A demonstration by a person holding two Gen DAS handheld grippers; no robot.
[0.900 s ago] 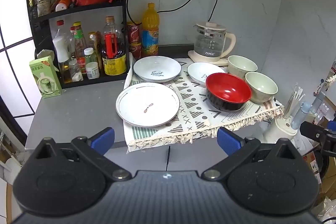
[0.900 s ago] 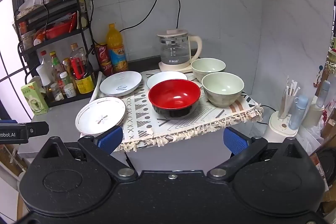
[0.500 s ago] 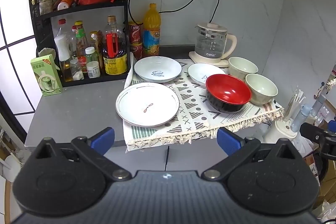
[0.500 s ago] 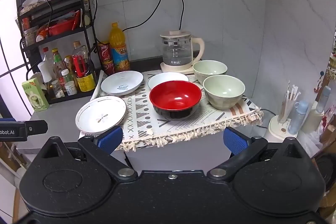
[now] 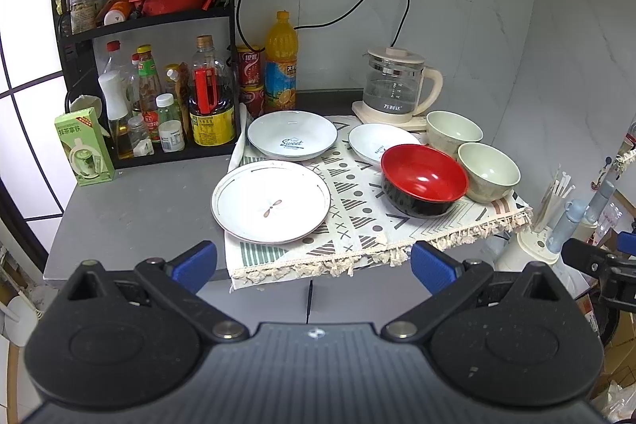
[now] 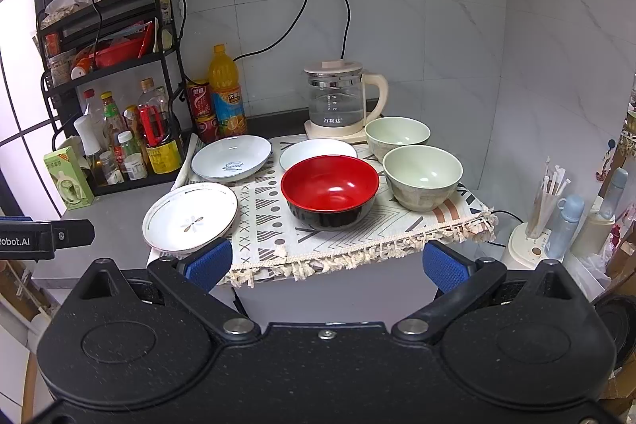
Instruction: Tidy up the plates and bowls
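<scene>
A: Worktop (image 5: pixel 131 209) condition?
B: Grey, in a white-tiled corner. Fringed cloth (image 5: pixel 357 221) carries the plates (image 5: pixel 270 201), red bowl (image 5: pixel 423 181) and two green bowls (image 6: pixel 421 175). Kettle (image 6: pixel 338 102) and bottle rack (image 5: pixel 147 26) stand behind.
A: Tongs?
B: Left tongs (image 5: pixel 314 263) and right tongs (image 6: pixel 328 265) both spread apart, empty, short of the worktop edge.

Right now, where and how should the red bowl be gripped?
Pinch the red bowl at its near rim, one finger inside, one outside, coming from above and the front. It sits upright and open, too wide to span, and both green bowls crowd its right side.
</scene>
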